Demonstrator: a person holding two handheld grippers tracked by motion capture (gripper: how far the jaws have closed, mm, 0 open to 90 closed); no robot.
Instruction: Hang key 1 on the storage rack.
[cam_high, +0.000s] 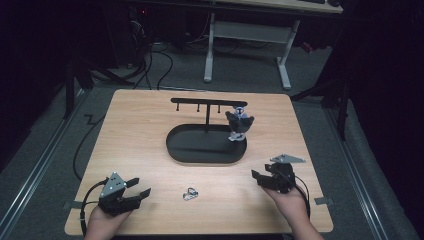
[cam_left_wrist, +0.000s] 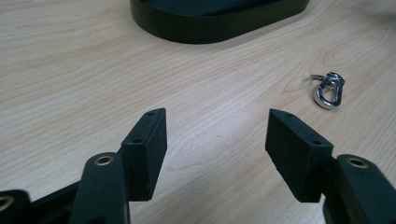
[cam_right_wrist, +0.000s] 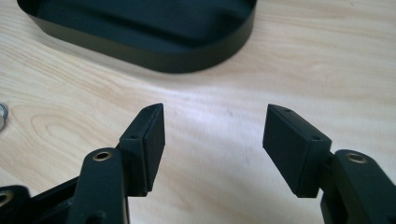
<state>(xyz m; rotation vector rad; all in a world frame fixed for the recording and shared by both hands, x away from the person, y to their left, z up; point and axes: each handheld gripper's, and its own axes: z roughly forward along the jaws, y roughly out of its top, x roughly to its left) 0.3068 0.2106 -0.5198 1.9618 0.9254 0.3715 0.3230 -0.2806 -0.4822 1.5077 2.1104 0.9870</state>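
Observation:
A small silver clasp with a ring (cam_high: 190, 193) lies on the wooden table near its front edge, between my two grippers. In the left gripper view the clasp (cam_left_wrist: 329, 89) is ahead and to the right of the jaws. My left gripper (cam_high: 142, 187) (cam_left_wrist: 217, 114) rests low at the front left, open, with bare wood between its pads. My right gripper (cam_high: 260, 176) (cam_right_wrist: 215, 109) sits at the front right, open and holding nothing. A black oval tray (cam_high: 175, 147) (cam_left_wrist: 210, 28) (cam_right_wrist: 154, 56) carries a hook rack (cam_high: 207, 102); a dark toy figure (cam_high: 239, 124) hangs at its right end.
The table (cam_high: 135, 130) has bare wood all around the tray. Beyond its far edge stand a white desk frame (cam_high: 285, 65) and cables on a grey floor. A sliver of the clasp's ring (cam_right_wrist: 2, 114) shows at the left edge of the right gripper view.

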